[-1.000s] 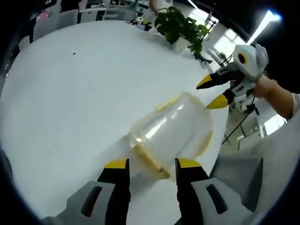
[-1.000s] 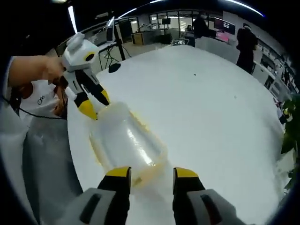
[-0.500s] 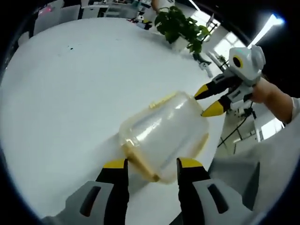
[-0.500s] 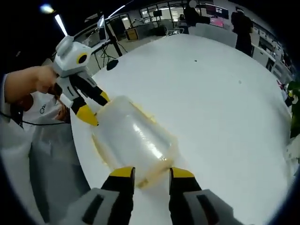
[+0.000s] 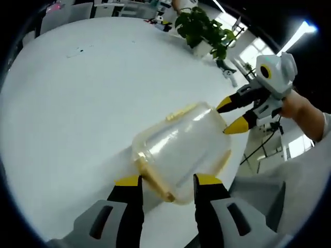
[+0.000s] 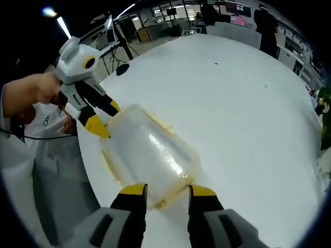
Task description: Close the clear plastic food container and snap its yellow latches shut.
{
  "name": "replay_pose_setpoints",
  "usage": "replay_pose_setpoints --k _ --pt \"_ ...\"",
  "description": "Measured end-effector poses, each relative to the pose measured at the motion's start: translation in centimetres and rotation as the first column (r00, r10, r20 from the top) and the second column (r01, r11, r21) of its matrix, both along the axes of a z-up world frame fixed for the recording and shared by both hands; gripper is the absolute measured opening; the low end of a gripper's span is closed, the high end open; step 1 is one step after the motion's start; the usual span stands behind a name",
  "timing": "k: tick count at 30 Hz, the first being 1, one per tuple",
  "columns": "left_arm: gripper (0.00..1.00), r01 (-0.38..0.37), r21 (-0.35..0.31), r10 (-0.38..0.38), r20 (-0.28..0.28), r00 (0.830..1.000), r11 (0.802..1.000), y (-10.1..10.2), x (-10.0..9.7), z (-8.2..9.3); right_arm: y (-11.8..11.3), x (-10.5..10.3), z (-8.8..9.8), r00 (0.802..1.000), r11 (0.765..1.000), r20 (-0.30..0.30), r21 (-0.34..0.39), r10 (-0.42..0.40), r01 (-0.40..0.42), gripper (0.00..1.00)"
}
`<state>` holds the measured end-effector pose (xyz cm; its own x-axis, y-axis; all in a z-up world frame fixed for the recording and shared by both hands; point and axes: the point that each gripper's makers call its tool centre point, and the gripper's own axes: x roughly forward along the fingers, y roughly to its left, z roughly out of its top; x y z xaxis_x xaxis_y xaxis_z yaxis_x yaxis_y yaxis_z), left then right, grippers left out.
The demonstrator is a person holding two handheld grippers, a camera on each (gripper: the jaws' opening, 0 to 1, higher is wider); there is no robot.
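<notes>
The clear container [image 5: 178, 150] lies on the white table [image 5: 77, 103] near its edge, nothing visible inside, long axis running between the two grippers. The left gripper [image 5: 164, 181] and right gripper [image 6: 162, 190] stand released, jaws apart at opposite ends

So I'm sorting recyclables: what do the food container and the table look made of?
The food container looks like clear, slightly frosted plastic with glossy highlights; the table shows through it. Its latches look like opaque yellow plastic. The table has a smooth matte white top, possibly laminate.
</notes>
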<state>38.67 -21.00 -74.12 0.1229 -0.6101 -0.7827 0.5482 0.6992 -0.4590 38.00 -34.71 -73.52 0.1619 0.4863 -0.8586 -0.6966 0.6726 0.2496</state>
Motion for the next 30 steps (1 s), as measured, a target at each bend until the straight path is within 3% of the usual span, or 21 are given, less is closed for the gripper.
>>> replay_pose_setpoints --k 8,9,10,11,12,14,16,19,20,30 --pt "0.34 0.001 -0.003 -0.001 -0.006 1.0 1.0 -0.1 0.0 -0.2 0.0 0.0 0.0 1.0 1.0 0.0 -0.011 0.012 -0.012 0.28" --pt "0.32 0.047 -0.03 -0.048 -0.016 0.999 0.998 -0.6 -0.3 -0.2 0.1 0.1 0.0 1.0 1.0 0.007 -0.009 0.0 0.0 0.28" --pt "0.32 -0.024 -0.013 0.024 -0.021 0.999 1.0 -0.7 0.2 -1.1 0.1 0.0 0.0 1.0 1.0 0.001 -0.011 0.0 0.0 0.28" --pt "0.32 -0.034 -0.009 0.033 -0.045 0.998 0.999 -0.9 0.0 -1.6 0.0 0.0 0.0 1.0 1.0 -0.005 -0.02 -0.004 0.004 0.28" --pt "0.32 -0.026 -0.005 0.026 -0.037 0.999 1.0 -0.2 -0.3 -0.3 0.2 0.0 0.0 1.0 1.0 -0.007 -0.026 -0.003 0.003 0.28" --pt "0.32 -0.015 -0.002 0.015 -0.029 0.999 1.0 -0.2 -0.4 0.0 0.2 0.0 0.0 1.0 1.0 -0.015 -0.025 -0.004 0.004 0.28" --pt "0.31 -0.023 -0.007 0.022 -0.031 0.999 1.0 -0.2 -0.3 -0.1 0.2 0.0 -0.2 0.998 0.999 -0.052 0.005 -0.036 0.037 0.27" --pt "0.31 -0.032 -0.007 0.032 -0.027 0.999 0.999 -0.3 -0.1 -0.2 0.7 -0.3 -0.2 0.997 0.999 -0.069 0.036 -0.018 0.021 0.27" --pt "0.31 -0.03 -0.004 0.03 -0.032 0.999 1.0 -0.4 0.0 -0.1 1.0 -0.3 -0.4 0.996 0.998 -0.076 0.018 -0.053 0.055 0.27" --pt "0.33 -0.024 -0.01 0.024 -0.026 0.999 1.0 -0.2 -0.1 -0.1 0.6 -0.3 -0.3 0.997 0.999 -0.066 0.031 -0.04 0.042 0.28"
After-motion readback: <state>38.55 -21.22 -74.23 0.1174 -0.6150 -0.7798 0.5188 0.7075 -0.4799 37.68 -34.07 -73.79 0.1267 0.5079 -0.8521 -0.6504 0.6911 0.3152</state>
